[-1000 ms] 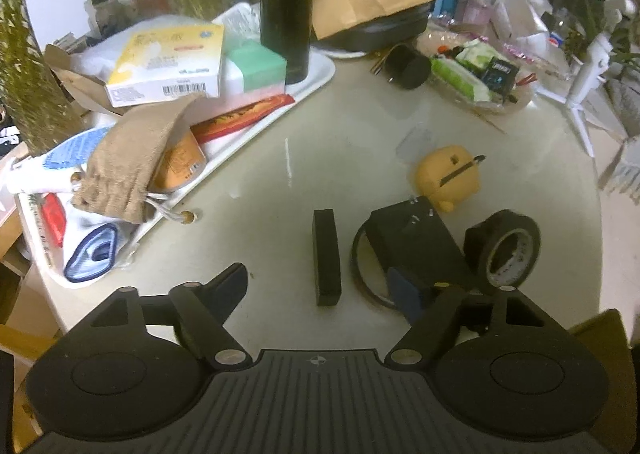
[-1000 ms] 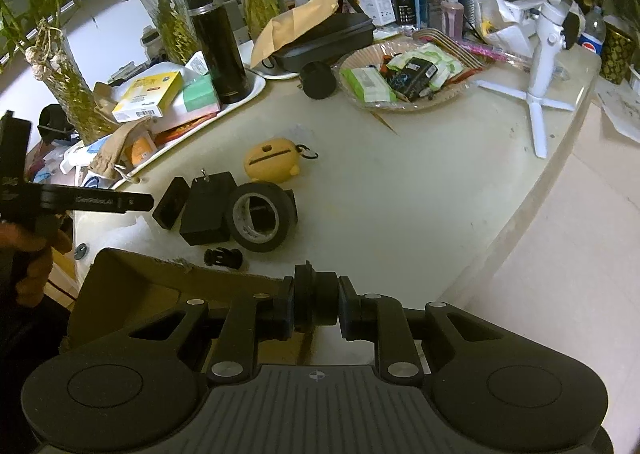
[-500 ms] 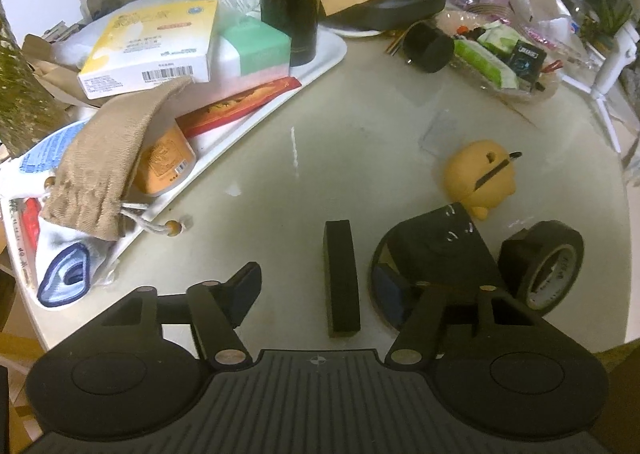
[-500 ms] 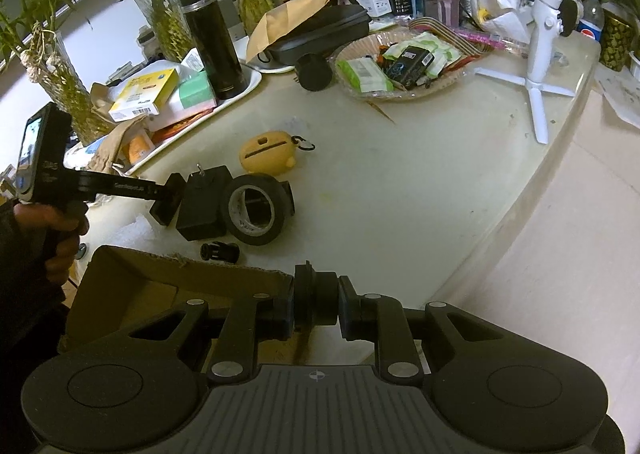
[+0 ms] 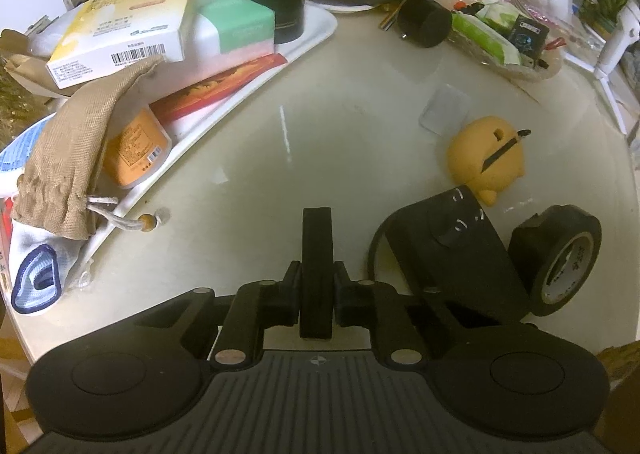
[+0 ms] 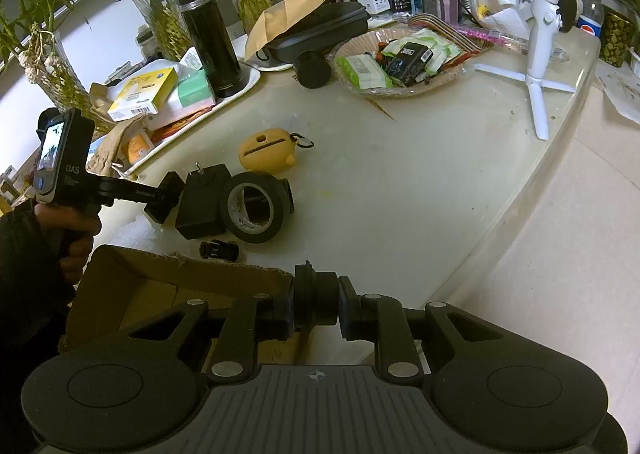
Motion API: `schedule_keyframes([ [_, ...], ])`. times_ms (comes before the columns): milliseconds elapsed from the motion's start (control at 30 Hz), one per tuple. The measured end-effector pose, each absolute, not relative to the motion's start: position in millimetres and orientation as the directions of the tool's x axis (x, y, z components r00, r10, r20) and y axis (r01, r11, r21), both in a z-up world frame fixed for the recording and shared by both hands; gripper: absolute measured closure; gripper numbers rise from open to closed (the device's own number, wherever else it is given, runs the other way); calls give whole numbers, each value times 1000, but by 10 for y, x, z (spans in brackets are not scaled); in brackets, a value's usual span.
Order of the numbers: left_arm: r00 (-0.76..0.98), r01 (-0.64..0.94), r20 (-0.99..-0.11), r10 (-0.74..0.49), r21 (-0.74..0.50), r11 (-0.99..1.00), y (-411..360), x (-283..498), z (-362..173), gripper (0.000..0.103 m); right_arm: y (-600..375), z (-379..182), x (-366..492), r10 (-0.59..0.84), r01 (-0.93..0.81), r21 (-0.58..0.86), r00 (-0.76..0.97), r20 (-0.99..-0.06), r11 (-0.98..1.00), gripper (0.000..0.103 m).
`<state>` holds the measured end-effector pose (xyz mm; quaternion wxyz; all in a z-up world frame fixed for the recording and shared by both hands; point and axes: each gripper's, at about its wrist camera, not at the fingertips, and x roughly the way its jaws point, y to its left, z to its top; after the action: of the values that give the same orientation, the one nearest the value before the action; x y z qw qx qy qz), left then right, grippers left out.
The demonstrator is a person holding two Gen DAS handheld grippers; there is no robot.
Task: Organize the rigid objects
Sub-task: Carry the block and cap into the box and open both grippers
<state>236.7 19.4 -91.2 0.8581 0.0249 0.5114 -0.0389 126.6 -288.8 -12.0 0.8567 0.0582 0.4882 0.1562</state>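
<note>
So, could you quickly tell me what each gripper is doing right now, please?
Left gripper: just closed on the flat black block.
Right gripper: closed on a small black round part.

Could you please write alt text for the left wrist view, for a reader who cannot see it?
The left gripper has just closed its fingers on a flat black block standing on edge on a pale tabletop. Right of it sit a black box, a black tape roll and a yellow case; a cluttered white tray lies left.
</note>
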Motion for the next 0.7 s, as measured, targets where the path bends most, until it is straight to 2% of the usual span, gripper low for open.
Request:
schedule_keyframes([
  [700,580,126,-809,-101,-34,991,153,2057,-330,88,-2802,-15,1275,342,-219,267,492,-801,939,79],
])
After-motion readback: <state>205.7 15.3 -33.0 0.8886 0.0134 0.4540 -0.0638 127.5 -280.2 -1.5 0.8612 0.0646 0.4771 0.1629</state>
